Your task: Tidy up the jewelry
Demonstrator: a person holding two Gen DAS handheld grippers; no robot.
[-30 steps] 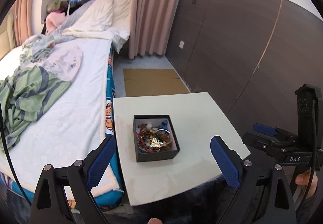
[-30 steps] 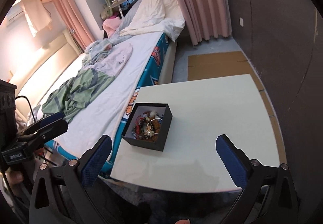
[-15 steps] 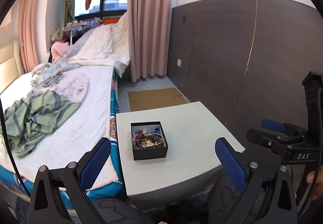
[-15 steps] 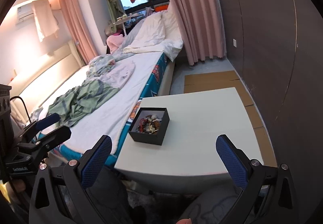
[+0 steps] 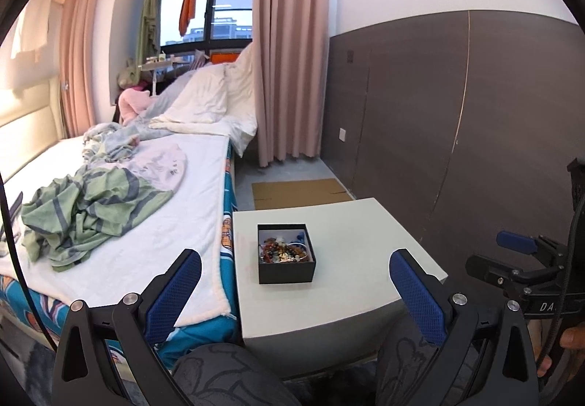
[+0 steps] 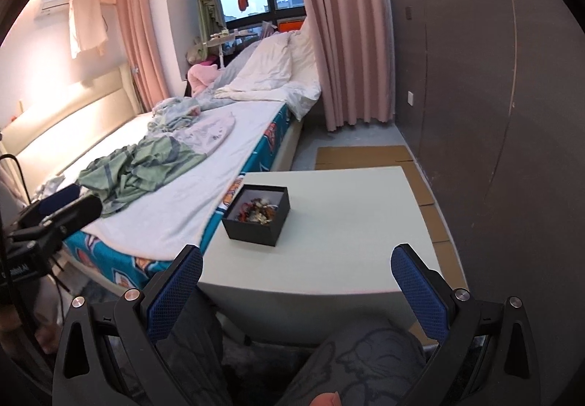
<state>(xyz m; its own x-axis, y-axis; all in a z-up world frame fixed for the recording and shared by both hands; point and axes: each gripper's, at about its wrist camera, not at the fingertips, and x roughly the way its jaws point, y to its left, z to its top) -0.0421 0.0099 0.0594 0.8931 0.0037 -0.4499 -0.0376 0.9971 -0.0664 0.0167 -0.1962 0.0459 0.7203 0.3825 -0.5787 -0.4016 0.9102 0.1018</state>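
Observation:
A black open box (image 5: 286,258) full of mixed jewelry (image 5: 283,250) sits on a small white table (image 5: 351,252). It also shows in the right wrist view (image 6: 256,219), on the table (image 6: 347,223). My left gripper (image 5: 294,290) is open and empty, held back from the table's near edge. My right gripper (image 6: 296,290) is open and empty too, also short of the table. The right gripper shows at the right of the left wrist view (image 5: 526,259).
A bed (image 5: 146,194) with crumpled green and white clothes (image 5: 84,205) runs along the table's left side. A dark panelled wall (image 5: 457,120) is close on the right. Cardboard (image 5: 296,188) lies on the floor beyond the table. My knees (image 6: 358,362) are below the grippers.
Both grippers have pulled back and tilted up from over the table. The box looks smaller and farther. Both stay open.

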